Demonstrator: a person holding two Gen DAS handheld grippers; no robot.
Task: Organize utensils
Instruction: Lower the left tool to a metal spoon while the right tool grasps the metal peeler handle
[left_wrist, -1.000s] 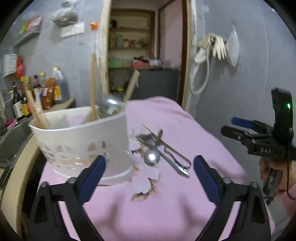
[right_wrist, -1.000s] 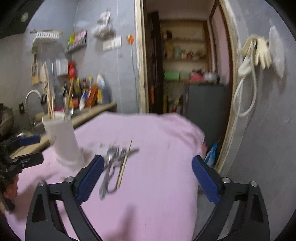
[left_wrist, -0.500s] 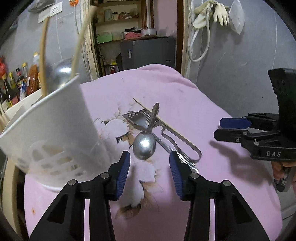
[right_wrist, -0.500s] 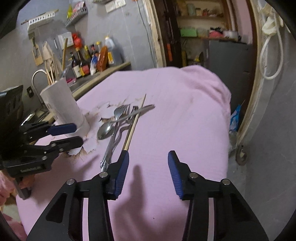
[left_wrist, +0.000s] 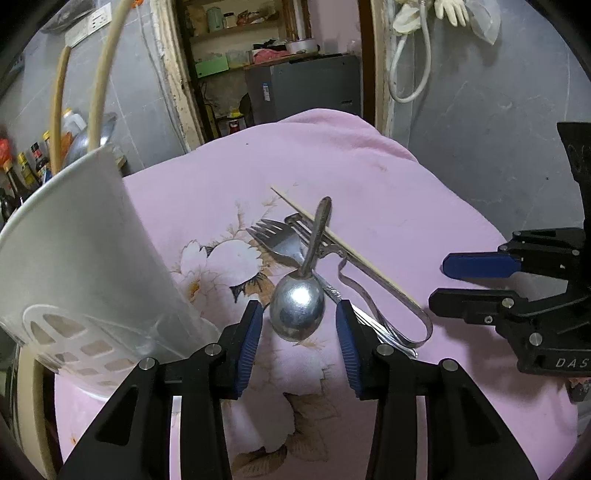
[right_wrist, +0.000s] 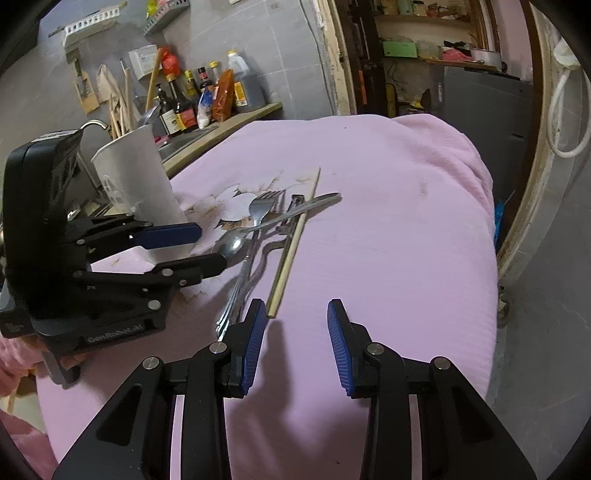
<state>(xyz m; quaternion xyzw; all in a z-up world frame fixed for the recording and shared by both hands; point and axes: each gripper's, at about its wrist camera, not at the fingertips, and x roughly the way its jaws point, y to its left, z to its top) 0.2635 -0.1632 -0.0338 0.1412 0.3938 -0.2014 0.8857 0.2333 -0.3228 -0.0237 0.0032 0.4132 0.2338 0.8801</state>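
Observation:
A pile of metal utensils lies on the pink flowered cloth (left_wrist: 369, 166): a spoon (left_wrist: 297, 312) across a fork (left_wrist: 273, 236), tongs (left_wrist: 388, 314) and a wooden chopstick (left_wrist: 351, 251). My left gripper (left_wrist: 299, 332) is closing, its pads either side of the spoon bowl but not pressing on it. To its left stands the white perforated holder (left_wrist: 81, 258) with chopsticks and a ladle in it. My right gripper (right_wrist: 295, 328) is closing on nothing. The chopstick's (right_wrist: 291, 258) near end lies just beyond its left fingertip. The right wrist view also shows the spoon (right_wrist: 231, 243), the fork (right_wrist: 264, 206) and the holder (right_wrist: 136, 177).
Sauce bottles (right_wrist: 207, 99) line a counter by a sink tap (right_wrist: 92, 125) behind the holder. A doorway with shelves and a grey cabinet (left_wrist: 303, 88) lies beyond the table. The cloth drops off at the right edge (right_wrist: 487, 221).
Both grippers have come down toward the utensil pile and narrowed their jaws from wide. The spoon bowl now sits between the left fingertips.

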